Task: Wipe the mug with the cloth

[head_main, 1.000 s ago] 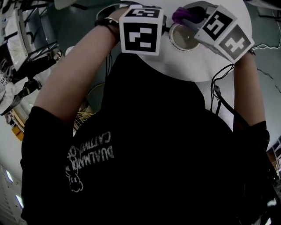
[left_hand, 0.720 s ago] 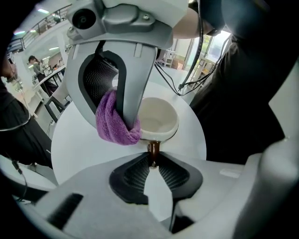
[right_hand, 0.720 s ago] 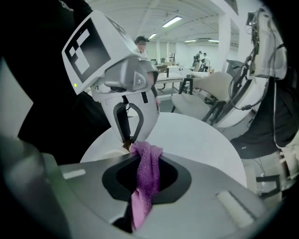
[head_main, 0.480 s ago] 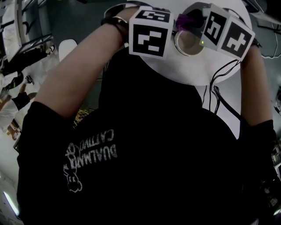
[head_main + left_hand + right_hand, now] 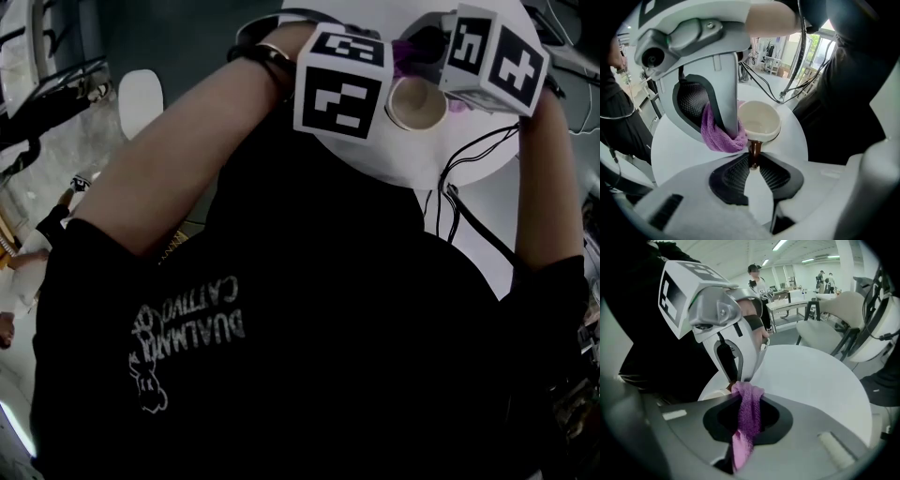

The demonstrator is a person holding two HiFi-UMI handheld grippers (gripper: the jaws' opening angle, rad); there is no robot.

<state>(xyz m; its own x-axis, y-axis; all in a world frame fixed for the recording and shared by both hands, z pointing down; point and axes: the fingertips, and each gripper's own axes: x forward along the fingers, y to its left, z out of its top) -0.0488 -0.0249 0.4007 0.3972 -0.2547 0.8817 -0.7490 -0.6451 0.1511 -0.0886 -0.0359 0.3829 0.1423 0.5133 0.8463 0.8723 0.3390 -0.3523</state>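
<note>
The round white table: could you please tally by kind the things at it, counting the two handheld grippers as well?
Mug: 1
Purple cloth: 1
Grippers: 2 (left gripper shut on the mug's brown handle, right gripper shut on the cloth)
Total: 4

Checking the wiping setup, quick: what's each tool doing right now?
Left tool: closed on the mug, by its brown handle.
Right tool: closed on the purple cloth.
</note>
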